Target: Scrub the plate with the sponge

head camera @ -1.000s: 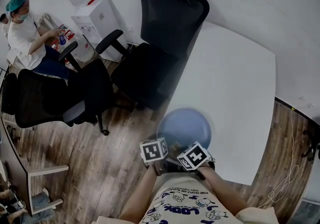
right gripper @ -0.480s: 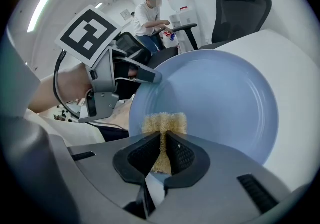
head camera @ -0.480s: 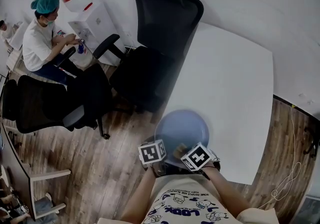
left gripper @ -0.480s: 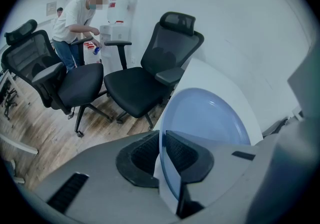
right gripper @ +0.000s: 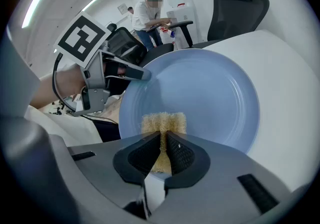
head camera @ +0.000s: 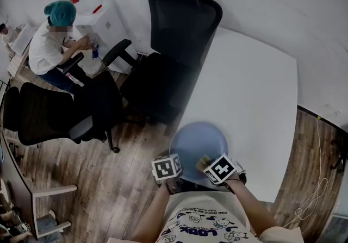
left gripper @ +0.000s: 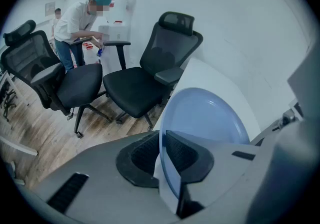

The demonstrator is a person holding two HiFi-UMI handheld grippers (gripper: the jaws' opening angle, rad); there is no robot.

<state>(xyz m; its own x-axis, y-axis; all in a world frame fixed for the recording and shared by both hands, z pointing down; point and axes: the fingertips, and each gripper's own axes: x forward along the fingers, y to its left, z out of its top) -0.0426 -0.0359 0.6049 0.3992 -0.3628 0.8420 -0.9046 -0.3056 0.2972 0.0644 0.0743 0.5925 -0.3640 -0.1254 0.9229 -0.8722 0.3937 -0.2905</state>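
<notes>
A pale blue plate point(head camera: 198, 144) is held over the near edge of the white table point(head camera: 255, 100). My left gripper point(left gripper: 163, 157) is shut on the plate's near rim point(left gripper: 162, 138), which stands edge-on between its pads; the plate's face point(left gripper: 210, 115) stretches away to the right. My right gripper point(right gripper: 163, 152) is shut on a yellow sponge point(right gripper: 164, 124), pinched at its middle, and the sponge rests on the plate's near part point(right gripper: 195, 97). In the head view the sponge point(head camera: 203, 161) shows just beyond the right gripper point(head camera: 209, 167), with the left gripper point(head camera: 173, 174) at the plate's left rim.
Black office chairs point(head camera: 168, 57) stand left of the table on the wooden floor point(head camera: 109, 182). A person in a green cap point(head camera: 54, 41) sits far off at the upper left by a white dispenser point(head camera: 100, 16). A cable point(head camera: 315, 182) lies on the floor at the right.
My right gripper has slid to the right across the plate's near part with the sponge in it. The left gripper and plate have kept still. The distant person has shifted.
</notes>
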